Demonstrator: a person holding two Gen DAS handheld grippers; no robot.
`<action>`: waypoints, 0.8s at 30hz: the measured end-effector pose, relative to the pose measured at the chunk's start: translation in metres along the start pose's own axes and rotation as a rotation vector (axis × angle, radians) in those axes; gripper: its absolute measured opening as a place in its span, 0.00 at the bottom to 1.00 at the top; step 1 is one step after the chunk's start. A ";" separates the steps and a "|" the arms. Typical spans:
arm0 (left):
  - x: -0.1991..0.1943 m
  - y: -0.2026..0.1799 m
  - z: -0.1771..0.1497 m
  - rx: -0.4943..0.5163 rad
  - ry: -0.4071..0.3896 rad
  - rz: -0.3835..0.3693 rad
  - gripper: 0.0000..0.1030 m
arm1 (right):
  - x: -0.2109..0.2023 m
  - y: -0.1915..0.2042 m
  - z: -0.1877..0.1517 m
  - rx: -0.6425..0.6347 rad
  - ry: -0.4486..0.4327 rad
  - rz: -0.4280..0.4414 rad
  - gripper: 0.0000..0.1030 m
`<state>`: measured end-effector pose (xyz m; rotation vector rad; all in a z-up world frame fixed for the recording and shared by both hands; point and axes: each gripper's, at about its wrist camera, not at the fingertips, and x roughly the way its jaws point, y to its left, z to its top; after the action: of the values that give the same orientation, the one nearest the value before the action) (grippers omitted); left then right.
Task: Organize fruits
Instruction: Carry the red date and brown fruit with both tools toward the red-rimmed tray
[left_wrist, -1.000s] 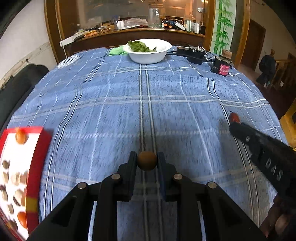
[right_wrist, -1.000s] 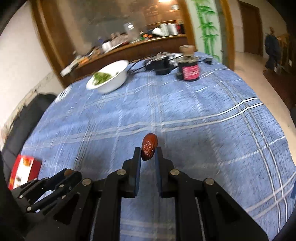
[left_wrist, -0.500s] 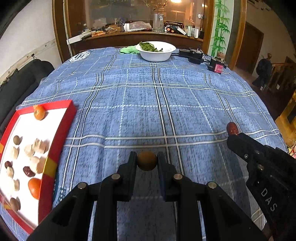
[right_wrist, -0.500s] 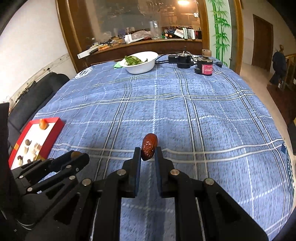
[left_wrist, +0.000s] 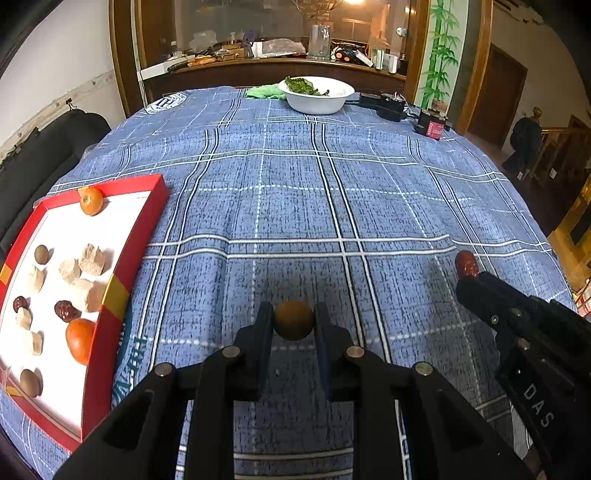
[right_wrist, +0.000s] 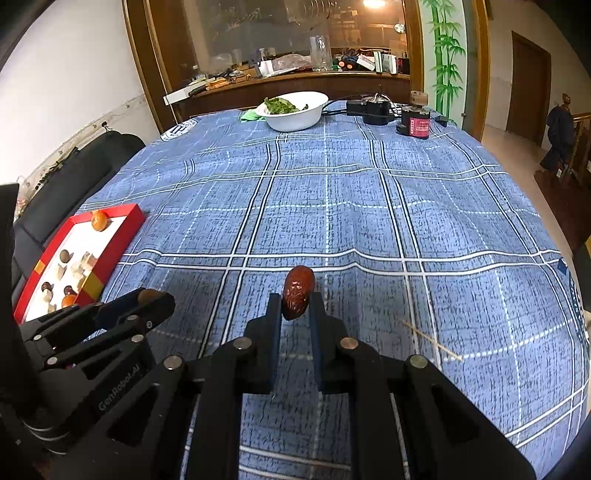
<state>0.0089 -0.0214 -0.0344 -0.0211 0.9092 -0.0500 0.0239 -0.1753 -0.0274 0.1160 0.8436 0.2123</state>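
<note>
My left gripper (left_wrist: 293, 325) is shut on a round brown longan (left_wrist: 293, 319) and holds it above the blue checked tablecloth. My right gripper (right_wrist: 294, 306) is shut on a wrinkled red date (right_wrist: 297, 291); it shows at the right of the left wrist view (left_wrist: 466, 263). A red-rimmed white tray (left_wrist: 122, 258) lies at the left with small oranges (left_wrist: 91, 200), dates, longans and pale chunks in it. The tray also shows in the right wrist view (right_wrist: 122, 236), left of the left gripper (right_wrist: 149, 297).
A white bowl of greens (left_wrist: 316, 95) stands at the far side, with a black device (left_wrist: 384, 105) and a red-labelled jar (left_wrist: 431, 123) to its right. A thin stick (right_wrist: 430, 339) lies on the cloth. A black sofa (left_wrist: 40, 147) is left of the table.
Both grippers have drawn back and turned left while holding their fruits. The tray has come more fully into view at the left.
</note>
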 end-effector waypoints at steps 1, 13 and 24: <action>-0.002 0.001 -0.001 0.001 -0.003 0.002 0.20 | -0.002 0.001 0.000 -0.001 -0.002 0.001 0.16; -0.026 0.029 -0.013 -0.043 -0.021 0.026 0.20 | -0.015 0.018 -0.005 -0.028 -0.023 0.055 0.16; -0.037 0.060 -0.017 -0.113 -0.032 0.095 0.20 | -0.024 0.046 -0.005 -0.090 -0.030 0.116 0.16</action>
<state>-0.0256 0.0409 -0.0182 -0.0833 0.8795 0.0900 -0.0018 -0.1357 -0.0047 0.0839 0.7968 0.3557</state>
